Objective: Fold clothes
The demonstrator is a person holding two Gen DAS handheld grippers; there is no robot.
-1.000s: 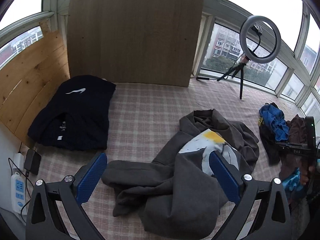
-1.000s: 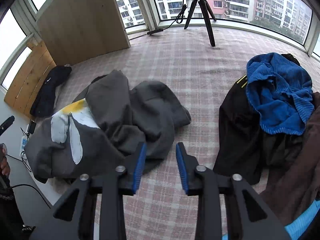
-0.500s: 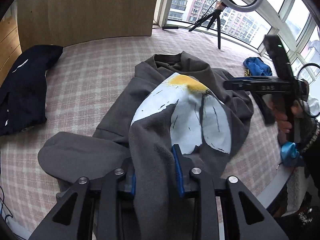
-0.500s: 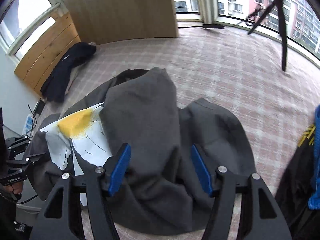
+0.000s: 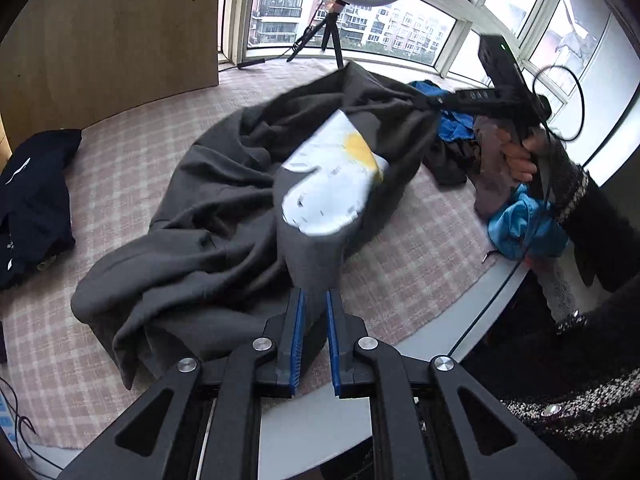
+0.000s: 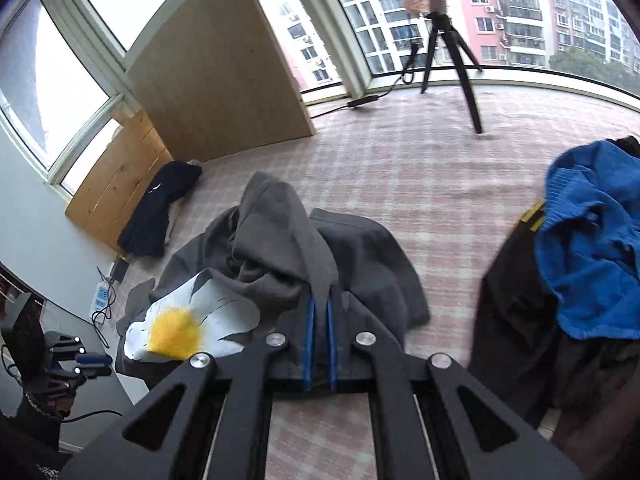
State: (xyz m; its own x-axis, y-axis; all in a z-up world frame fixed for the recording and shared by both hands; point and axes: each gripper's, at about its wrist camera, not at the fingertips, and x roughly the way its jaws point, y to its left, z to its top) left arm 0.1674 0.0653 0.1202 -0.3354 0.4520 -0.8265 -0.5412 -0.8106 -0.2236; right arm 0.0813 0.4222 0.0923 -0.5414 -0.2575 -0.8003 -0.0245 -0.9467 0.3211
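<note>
A grey hoodie with a white and yellow daisy print lies crumpled on the checked table. My left gripper is shut on a grey fold of it near the front edge and lifts it. My right gripper is shut on another grey fold; in the left wrist view it holds the cloth up at the far right. The hoodie and daisy print also show in the right wrist view, bunched between both grippers.
A folded dark navy garment lies at the table's left. A heap of blue and dark clothes sits on the right. A ring-light tripod and a wooden board stand at the back. A power strip lies by the left edge.
Both grippers went from open to shut on the grey hoodie. They have lifted its folds off the table, and the daisy print has risen and turned.
</note>
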